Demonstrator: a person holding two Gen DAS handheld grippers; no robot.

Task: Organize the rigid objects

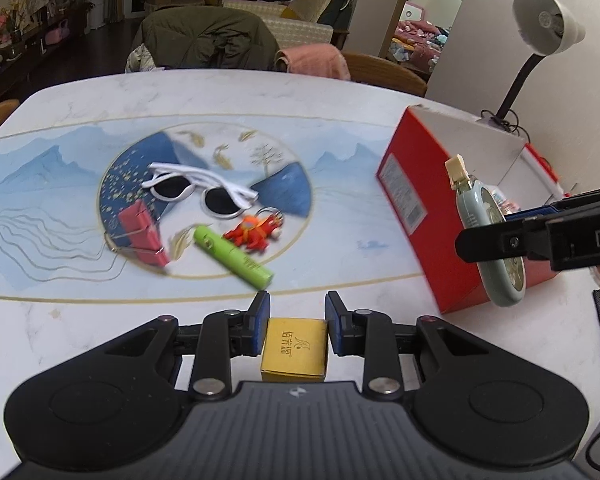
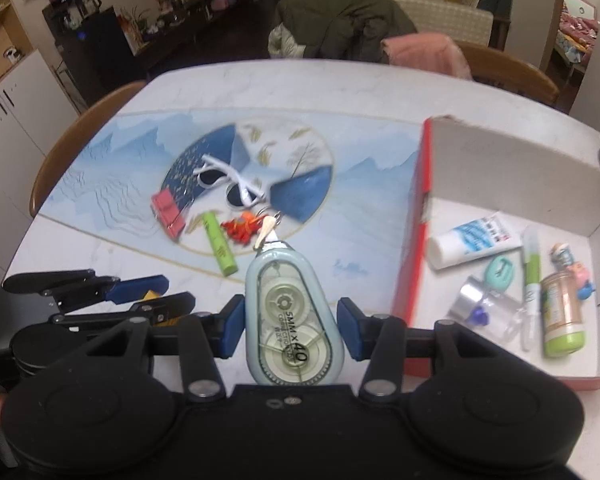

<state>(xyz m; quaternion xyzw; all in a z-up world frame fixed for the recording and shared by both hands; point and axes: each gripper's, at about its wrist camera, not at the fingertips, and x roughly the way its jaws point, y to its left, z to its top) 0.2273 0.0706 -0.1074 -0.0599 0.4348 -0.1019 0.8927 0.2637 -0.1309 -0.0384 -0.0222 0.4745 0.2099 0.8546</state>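
My left gripper (image 1: pixel 297 312) is shut on a small gold box (image 1: pixel 294 350), held above the near part of the marble table (image 1: pixel 80 332). My right gripper (image 2: pixel 291 314) is shut on a pale blue correction tape dispenser (image 2: pixel 294 312), lifted beside the open red box (image 2: pixel 500 168). In the left wrist view that dispenser (image 1: pixel 470 204) hangs in front of the red box (image 1: pixel 416 184). White sunglasses (image 1: pixel 198 190), a pink wrapped packet (image 1: pixel 144 232), a green tube (image 1: pixel 232 256) and an orange-red figure (image 1: pixel 256 232) lie on the blue round pattern.
Inside the red box lie a white tube (image 2: pixel 472 240), a green pen (image 2: pixel 532 280), a green-capped bottle (image 2: pixel 562 312), a clear bottle (image 2: pixel 488 308) and a teal piece (image 2: pixel 500 274). A desk lamp (image 1: pixel 548 20) stands behind the box. Wooden chairs (image 2: pixel 508 68) ring the table's far side.
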